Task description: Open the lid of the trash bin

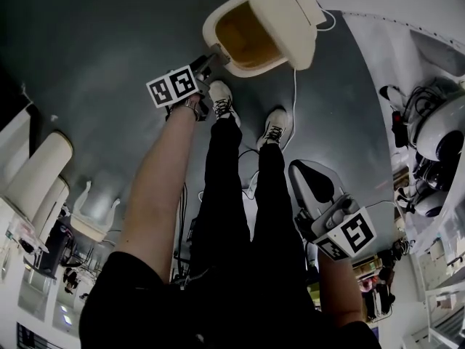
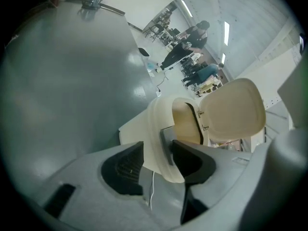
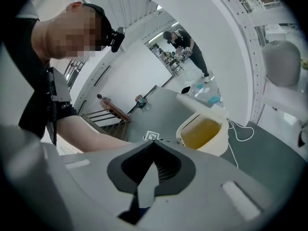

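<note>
The cream trash bin (image 1: 247, 38) stands on the grey floor with its lid (image 1: 290, 20) swung up and its yellowish inside showing. In the left gripper view, too, the lid (image 2: 236, 112) stands upright behind the bin (image 2: 159, 124). My left gripper (image 1: 216, 55) is at the bin's near rim. It (image 2: 156, 160) is open, with the front wall and a grey latch (image 2: 166, 148) between its jaws; the left pad (image 2: 126, 167) stands clear of the wall. My right gripper (image 1: 301, 177) hangs back beside my right leg, jaws together (image 3: 153, 148), holding nothing.
A white cable (image 1: 294, 100) runs over the floor from behind the bin past my shoes (image 1: 275, 126). White machinery (image 1: 443, 129) lines the right side, and pale cylindrical bins (image 1: 36, 169) stand at the left. People (image 2: 185, 44) work far off at tables.
</note>
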`<action>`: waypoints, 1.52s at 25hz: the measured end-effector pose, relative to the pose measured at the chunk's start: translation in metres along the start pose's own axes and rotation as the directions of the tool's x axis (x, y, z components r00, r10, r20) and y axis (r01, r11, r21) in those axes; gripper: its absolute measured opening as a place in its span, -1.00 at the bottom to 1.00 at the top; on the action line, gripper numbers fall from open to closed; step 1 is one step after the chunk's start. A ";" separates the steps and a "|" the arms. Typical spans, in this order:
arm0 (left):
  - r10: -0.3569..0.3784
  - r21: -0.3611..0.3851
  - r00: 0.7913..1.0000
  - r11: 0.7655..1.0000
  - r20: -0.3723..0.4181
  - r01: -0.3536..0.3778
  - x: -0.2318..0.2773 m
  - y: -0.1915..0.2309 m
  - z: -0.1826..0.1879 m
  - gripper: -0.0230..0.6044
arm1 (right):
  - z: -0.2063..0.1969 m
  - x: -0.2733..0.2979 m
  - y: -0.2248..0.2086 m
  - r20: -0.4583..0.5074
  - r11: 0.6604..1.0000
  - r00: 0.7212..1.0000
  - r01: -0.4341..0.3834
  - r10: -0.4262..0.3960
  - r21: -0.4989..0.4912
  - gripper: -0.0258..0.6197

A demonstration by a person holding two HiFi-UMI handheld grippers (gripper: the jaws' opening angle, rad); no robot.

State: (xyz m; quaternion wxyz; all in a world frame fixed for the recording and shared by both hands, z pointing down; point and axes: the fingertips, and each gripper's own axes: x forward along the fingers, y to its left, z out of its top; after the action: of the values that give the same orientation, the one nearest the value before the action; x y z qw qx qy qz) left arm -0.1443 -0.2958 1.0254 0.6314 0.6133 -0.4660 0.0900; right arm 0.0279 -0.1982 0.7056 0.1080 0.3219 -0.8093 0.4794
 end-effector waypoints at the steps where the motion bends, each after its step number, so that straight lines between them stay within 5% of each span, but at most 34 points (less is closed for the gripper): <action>1: -0.003 0.001 1.000 1.000 0.000 0.003 0.000 0.000 0.001 -0.30 | -0.001 0.000 0.001 -0.002 1.000 1.000 -0.001 0.001 -0.001 -0.92; 15: 0.023 -0.016 1.000 1.000 -0.014 -0.024 -0.001 -0.006 0.002 -0.34 | 0.000 -0.005 0.017 0.005 1.000 1.000 -0.003 0.003 -0.026 -0.92; 18: -0.006 -0.029 1.000 1.000 0.004 0.007 -0.006 -0.014 0.002 -0.48 | -0.002 -0.017 0.023 -0.009 0.998 1.000 0.008 -0.009 -0.064 -0.92; 21: -0.019 -0.037 0.999 0.999 0.028 0.020 -0.015 -0.020 0.000 -0.91 | 0.001 -0.030 0.027 -0.011 0.996 1.000 0.014 -0.015 -0.089 -0.92; 26: -0.024 -0.009 0.998 1.000 0.058 0.024 -0.042 -0.041 -0.003 -0.92 | 0.010 -0.052 0.028 0.019 0.993 1.000 0.005 -0.003 -0.119 -0.92; 32: -0.168 0.149 0.978 0.978 0.122 0.150 -0.114 -0.131 0.008 -0.92 | 0.046 -0.078 0.063 0.074 0.980 0.995 -0.050 0.066 -0.192 -0.92; 38: -0.311 0.368 0.943 0.895 0.116 0.250 -0.187 -0.262 0.018 -0.92 | 0.089 -0.114 0.091 0.131 0.954 0.984 -0.077 0.119 -0.290 -0.92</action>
State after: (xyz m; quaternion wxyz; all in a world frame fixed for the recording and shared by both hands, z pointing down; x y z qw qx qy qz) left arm -0.0760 -0.2861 0.7108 0.4764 0.7817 -0.4018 0.0255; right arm 0.0707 -0.1959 0.5406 0.0691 0.2969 -0.8904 0.3380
